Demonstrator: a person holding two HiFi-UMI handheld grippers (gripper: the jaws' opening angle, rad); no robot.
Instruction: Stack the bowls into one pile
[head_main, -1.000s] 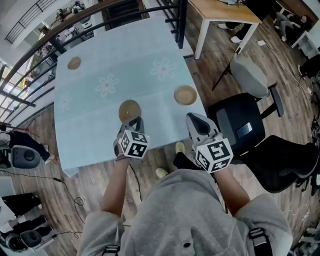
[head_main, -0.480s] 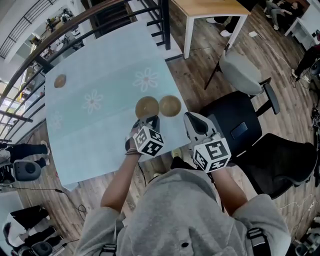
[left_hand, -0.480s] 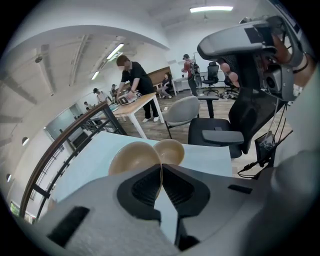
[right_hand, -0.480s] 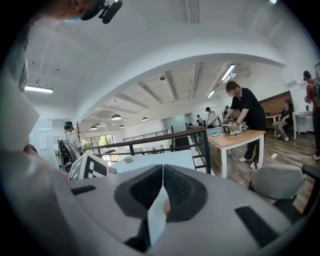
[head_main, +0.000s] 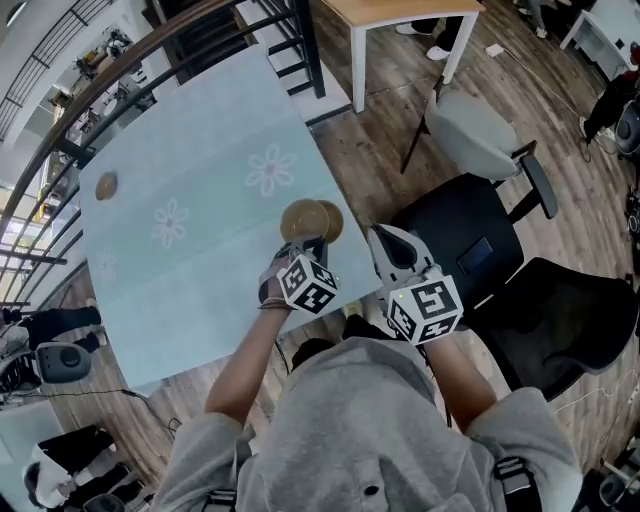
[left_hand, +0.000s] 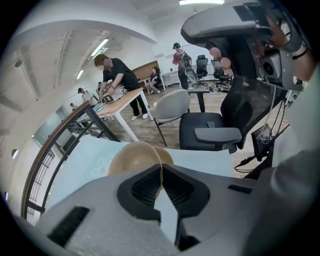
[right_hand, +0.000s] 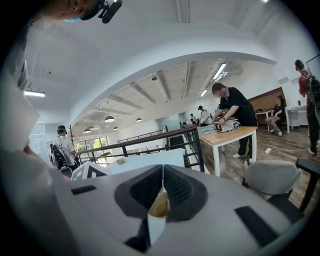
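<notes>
Now | my left gripper (head_main: 308, 243) pinches a round tan bowl (head_main: 301, 217) by its rim, just beside a second tan bowl (head_main: 334, 221), near right | my right gripper (head_main: 385, 240) closed, empty | third tan bowl (head_main: 106, 185) far left | I judge none nested yet

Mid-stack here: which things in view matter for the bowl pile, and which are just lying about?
Job: held bowl, rim pinched in the left tool; second bowl, partly overlapped by it; far bowl at the far left of the table.
Lying about: black office chair; grey chair; wooden desk.
</notes>
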